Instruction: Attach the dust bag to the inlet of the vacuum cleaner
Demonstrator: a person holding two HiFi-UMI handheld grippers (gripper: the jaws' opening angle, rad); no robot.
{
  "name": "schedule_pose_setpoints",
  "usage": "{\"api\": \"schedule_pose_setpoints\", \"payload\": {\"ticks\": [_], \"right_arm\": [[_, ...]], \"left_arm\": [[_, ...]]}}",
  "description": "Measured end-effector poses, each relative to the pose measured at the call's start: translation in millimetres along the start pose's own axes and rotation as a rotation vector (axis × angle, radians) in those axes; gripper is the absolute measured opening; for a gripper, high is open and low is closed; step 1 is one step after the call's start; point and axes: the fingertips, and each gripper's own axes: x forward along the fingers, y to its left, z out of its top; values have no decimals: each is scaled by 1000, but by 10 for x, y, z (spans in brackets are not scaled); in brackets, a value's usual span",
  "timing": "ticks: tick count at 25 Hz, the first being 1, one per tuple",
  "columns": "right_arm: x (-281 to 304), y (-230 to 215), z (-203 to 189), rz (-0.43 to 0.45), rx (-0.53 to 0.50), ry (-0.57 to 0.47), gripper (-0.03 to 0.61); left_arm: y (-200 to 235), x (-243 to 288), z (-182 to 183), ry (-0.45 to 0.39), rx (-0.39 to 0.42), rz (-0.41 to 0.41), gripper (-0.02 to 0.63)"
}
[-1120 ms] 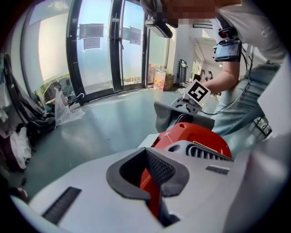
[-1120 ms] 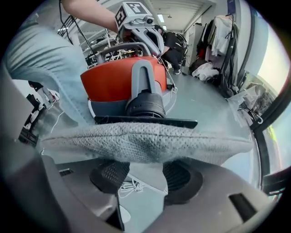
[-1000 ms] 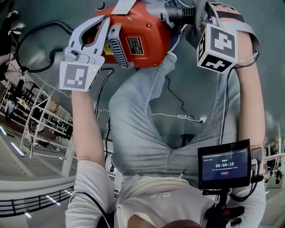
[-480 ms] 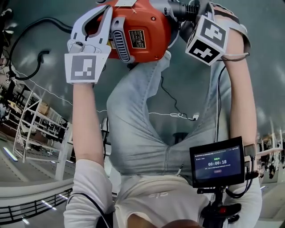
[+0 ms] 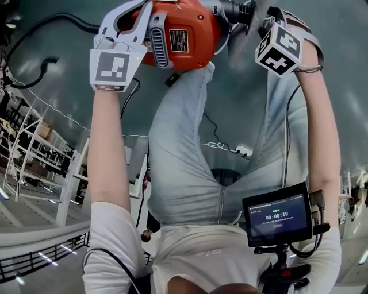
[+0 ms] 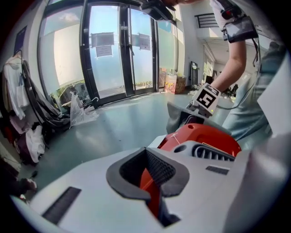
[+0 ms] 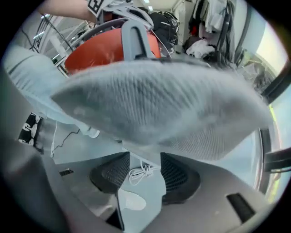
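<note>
L gripper [image 6: 152, 175]: fingers clamped tight on a thin orange edge of the vacuum cleaner [image 5: 195, 23], pads touching it on both sides. The vac body is orange & rounded, w/ grey vent slots [image 5: 159, 43] and a black-and-white label [image 5: 179, 40]. It bulges up just beyond the L fingertips.

R gripper [image 7: 144, 157]: fingers pinch the lower edge of the dust bag [image 7: 159, 100] at their tips, w/ a gap left between the pads. The floor [image 6: 113, 127] and a white cord [image 7: 140, 172] show through the gap.

The bag is grey woven cloth, puffed & blurred. It spreads wide across and just past the R fingertips, covering most of the vac behind it. In head view the bag sits right by the black inlet [image 5: 234, 10] at the vac's end, beside the R fingers. Can't tell if it's on.
</note>
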Motion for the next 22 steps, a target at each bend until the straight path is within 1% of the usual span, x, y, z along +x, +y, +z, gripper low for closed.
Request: {"api": "schedule_pose_setpoints", "payload": {"ticks": [1,2,3,5,7,9,10,12,14,15,17,19,21,22], "right_arm": [[26,44,-118,11,30,11,218],[5,65,-200,6,54,3,218],[-52,80,-249,-8,69,-22,216],[-207,120,-269,-31,73,-98,216],[-377,179,-184,-32,82,-189,216],[-587,227,-7,-20,150,-314,216],[-703,245,88,-12,212,-387,215],[-922,250,235,17,373,-536,215],[-1113,157,291,47,529,-668,215],[-1212,66,288,42,584,-730,215],[-1419,-131,248,-18,633,-842,212],[-1597,-199,179,-101,644,-916,209],[-1767,-193,150,-183,644,-967,126],[-1873,-170,155,-221,647,-984,109]], "left_arm": [[11,-28,-60,8,19,25,3],[43,-93,-93,9,32,65,3],[78,-185,-115,6,26,110,3],[128,-404,-137,-8,-32,184,3],[127,-614,-112,-32,-94,233,3],[30,-756,-55,-65,-140,250,3],[-60,-788,-25,-80,-156,242,3],[-281,-771,67,-112,-168,206,3],[-505,-624,213,-129,-164,152,3],[-596,-503,303,-133,-157,124,3],[-739,-231,511,-166,-137,63,3],[-917,-36,673,-217,-141,-10,3],[-1095,41,778,-261,-133,-78,3],[-1164,24,831,-278,-121,-102,3]]}}
